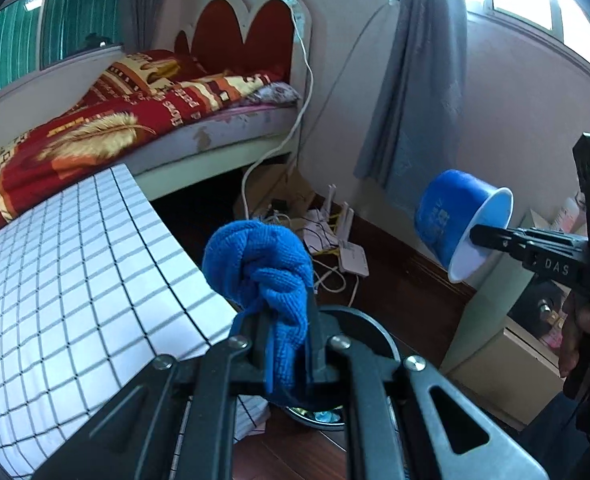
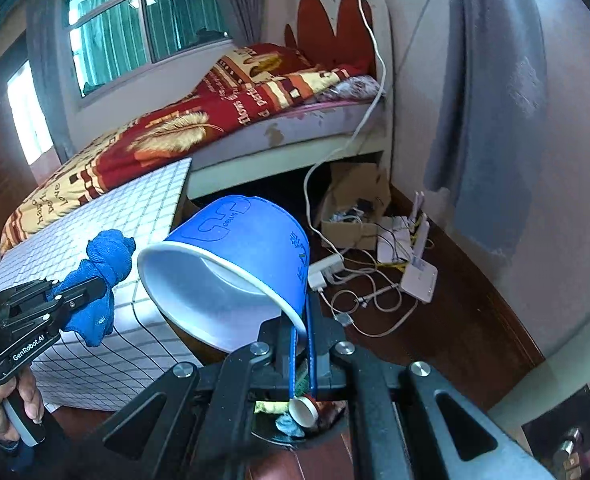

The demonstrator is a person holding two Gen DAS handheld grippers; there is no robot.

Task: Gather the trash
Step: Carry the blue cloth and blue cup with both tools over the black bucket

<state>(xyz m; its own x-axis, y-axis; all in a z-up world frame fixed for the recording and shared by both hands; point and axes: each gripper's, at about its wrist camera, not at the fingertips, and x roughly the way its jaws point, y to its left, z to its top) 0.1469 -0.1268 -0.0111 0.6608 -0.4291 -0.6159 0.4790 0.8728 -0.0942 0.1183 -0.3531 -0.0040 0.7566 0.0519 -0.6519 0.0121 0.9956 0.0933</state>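
Low in both frames, directly under each tool: the trash bin (image 2: pixel 295 420), right tool (image 2: pixel 301 344) clenched on the blue paper cup (image 2: pixel 231 268), left tool (image 1: pixel 287 344) clenched on the blue cloth (image 1: pixel 259 264).

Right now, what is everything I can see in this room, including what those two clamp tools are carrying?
blue cloth: one, bunched, in left gripper
paper bowl: one, blue outside, white inside, tilted, rim in right gripper
trash bin: one, dark, on floor below both grippers, already holding a small cup
checked tablecloth: one, white with black grid, beside bed
bed: one, red patterned blanket, by window
routers: white, on floor with cables
cardboard box: one, brown, under bed end
left gripper: black, shut
right gripper: black, shut
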